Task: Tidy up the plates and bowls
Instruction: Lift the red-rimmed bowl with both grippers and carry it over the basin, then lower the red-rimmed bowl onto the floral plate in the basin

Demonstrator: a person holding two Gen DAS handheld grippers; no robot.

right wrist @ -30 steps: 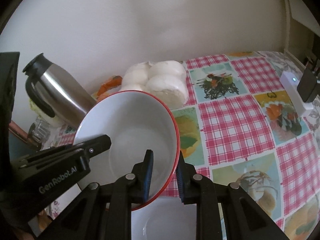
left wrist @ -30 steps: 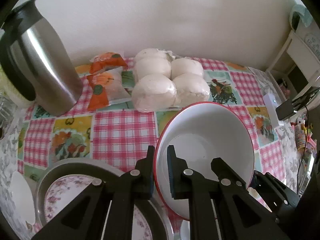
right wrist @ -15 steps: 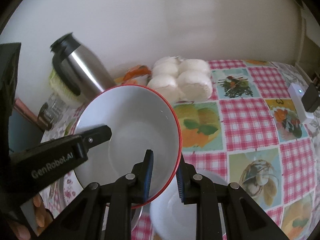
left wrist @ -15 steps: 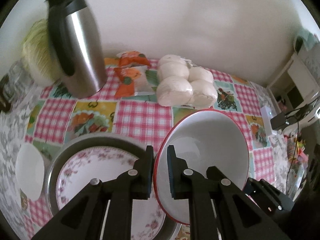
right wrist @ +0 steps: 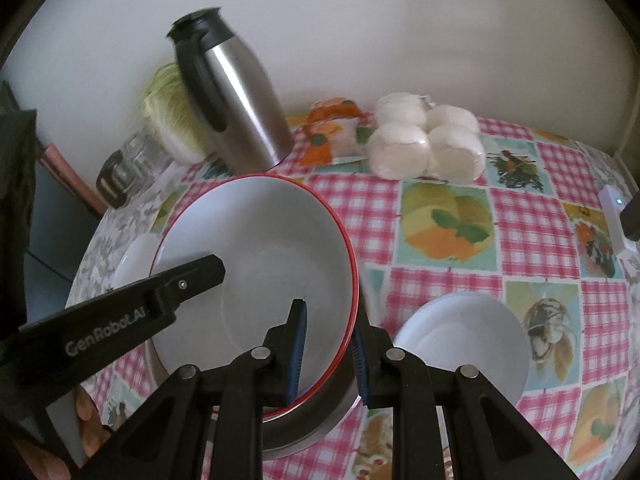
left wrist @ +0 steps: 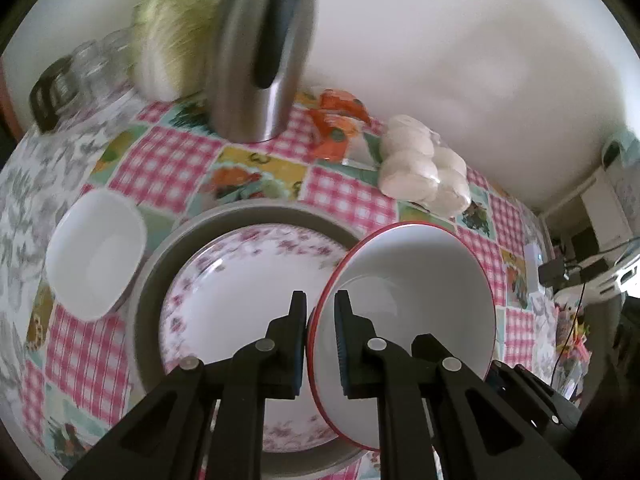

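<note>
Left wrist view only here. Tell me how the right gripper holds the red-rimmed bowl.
Observer: The right gripper is shut on the red-rimmed bowl, its jaws on either side of the near rim.
Operator: Report what lies on the table to the bowl's right.
Observer: A round white dish sits on the tablecloth there.
Operator: My view cuts off the flask's top. Check it.
Observer: The steel flask has its black lid on.
</note>
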